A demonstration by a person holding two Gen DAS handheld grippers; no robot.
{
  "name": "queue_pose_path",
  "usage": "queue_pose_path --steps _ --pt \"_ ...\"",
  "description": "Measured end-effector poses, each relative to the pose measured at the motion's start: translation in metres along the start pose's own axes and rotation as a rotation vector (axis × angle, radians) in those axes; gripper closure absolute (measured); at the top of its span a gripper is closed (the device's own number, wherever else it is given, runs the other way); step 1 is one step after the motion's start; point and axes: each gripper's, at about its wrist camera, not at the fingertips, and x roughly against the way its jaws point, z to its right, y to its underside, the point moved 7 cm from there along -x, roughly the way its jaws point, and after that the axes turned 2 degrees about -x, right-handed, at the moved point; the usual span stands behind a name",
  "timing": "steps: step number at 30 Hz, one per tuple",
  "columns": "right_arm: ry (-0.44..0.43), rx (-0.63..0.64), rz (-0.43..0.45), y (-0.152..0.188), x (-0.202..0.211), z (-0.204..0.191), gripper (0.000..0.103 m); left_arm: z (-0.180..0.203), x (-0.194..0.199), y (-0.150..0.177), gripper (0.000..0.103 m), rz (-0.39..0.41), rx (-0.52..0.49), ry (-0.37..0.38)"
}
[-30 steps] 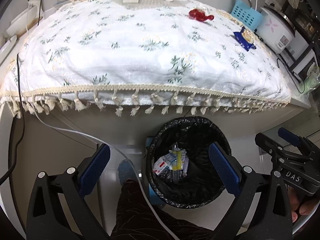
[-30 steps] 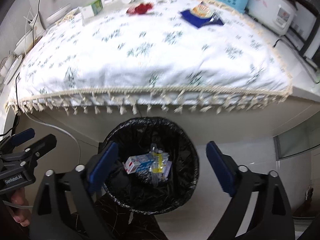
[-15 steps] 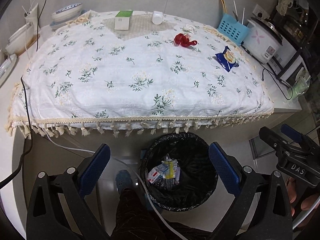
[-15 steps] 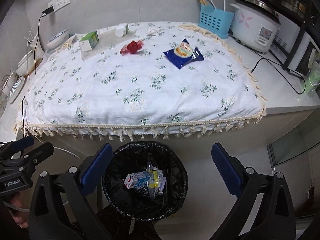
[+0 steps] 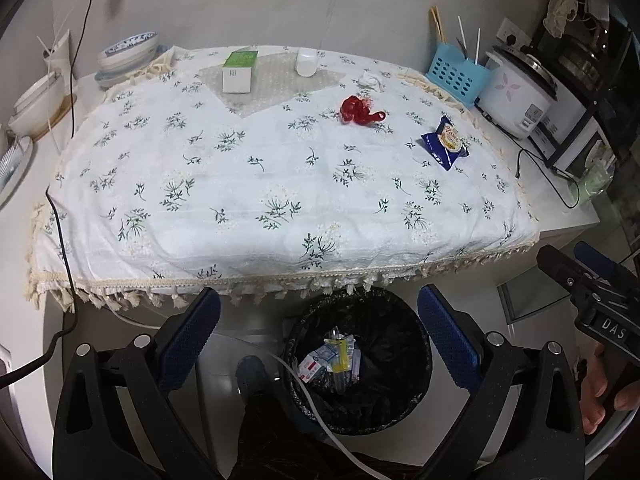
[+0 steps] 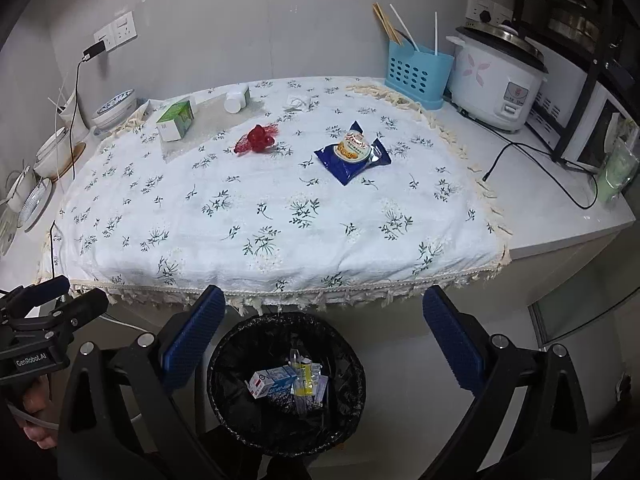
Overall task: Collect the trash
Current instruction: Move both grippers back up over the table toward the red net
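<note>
A black-lined trash bin [image 5: 360, 308] [image 6: 280, 324] stands on the floor below the table's front edge, with several wrappers and small boxes inside. On the flowered tablecloth [image 5: 260, 168] [image 6: 260, 208] lie a red crumpled wrapper [image 5: 358, 110] [image 6: 256, 140], a blue snack packet [image 5: 445, 143] [image 6: 352, 154], a crumpled white tissue [image 5: 370, 79] [image 6: 298, 101], a green-and-white carton [image 5: 239, 71] [image 6: 176, 121] and a small white bottle [image 5: 307, 62] [image 6: 236, 98]. My left gripper [image 5: 319, 340] and my right gripper [image 6: 324, 344] both hover above the bin, open and empty.
A blue utensil caddy [image 6: 416, 76], a rice cooker [image 6: 496, 76] and a black cable [image 6: 532, 168] sit on the right counter. Bowls [image 5: 128, 54] and a plugged-in cable [image 5: 76, 64] are at the left. A white cord [image 5: 312, 396] runs past the bin.
Both grippers have risen away from the bin, so the whole tabletop now shows. The right gripper's fingers spread a little wider early on. Nothing on the table has moved.
</note>
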Motion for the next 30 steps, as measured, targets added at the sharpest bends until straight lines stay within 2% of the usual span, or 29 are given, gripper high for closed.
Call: queue_pose_path --steps 15,30 --pt "0.015 -0.039 0.052 -0.047 0.008 0.008 0.008 0.011 0.004 -0.046 0.006 0.019 -0.035 0.02" --pt "0.025 -0.085 -0.004 -0.083 -0.041 0.012 0.008 0.006 -0.035 -0.102 0.006 -0.009 -0.064 0.024"
